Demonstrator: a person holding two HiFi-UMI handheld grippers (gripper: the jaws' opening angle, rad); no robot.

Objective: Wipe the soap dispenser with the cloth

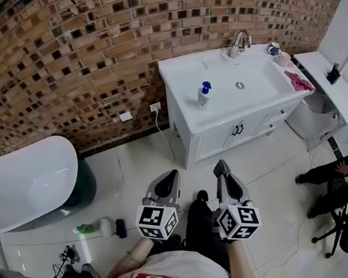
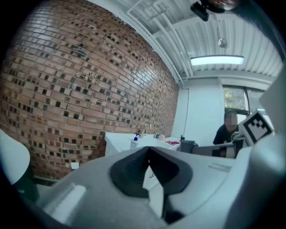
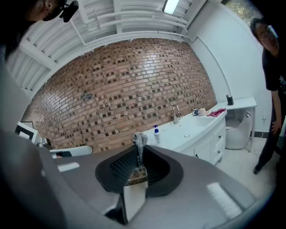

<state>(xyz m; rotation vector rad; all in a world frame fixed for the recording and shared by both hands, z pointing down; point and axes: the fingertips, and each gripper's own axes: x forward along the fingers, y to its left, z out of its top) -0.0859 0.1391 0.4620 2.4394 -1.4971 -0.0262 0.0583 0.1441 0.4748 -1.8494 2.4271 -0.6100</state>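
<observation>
The soap dispenser (image 1: 203, 95), a white bottle with a blue pump, stands on the white vanity top (image 1: 184, 111) near its front left corner; it is also seen far off as the bottle (image 2: 135, 141) and the bottle (image 3: 156, 134). A pink cloth (image 1: 298, 81) lies at the vanity's right end, the same cloth (image 3: 217, 112) in the right gripper view. Both grippers hang low over the floor, well short of the vanity. My left gripper (image 1: 171, 181) is shut and empty. My right gripper (image 1: 222, 169) is shut, with a small grey tuft (image 3: 140, 141) pinched at its tips.
A faucet (image 1: 240, 44) and cups (image 1: 282, 57) stand at the back of the basin. A toilet (image 1: 318, 105) is right of the vanity, a white bathtub (image 1: 28, 181) at the left. A seated person (image 1: 343, 183) is at the right. Small bottles (image 1: 95, 227) lie on the floor.
</observation>
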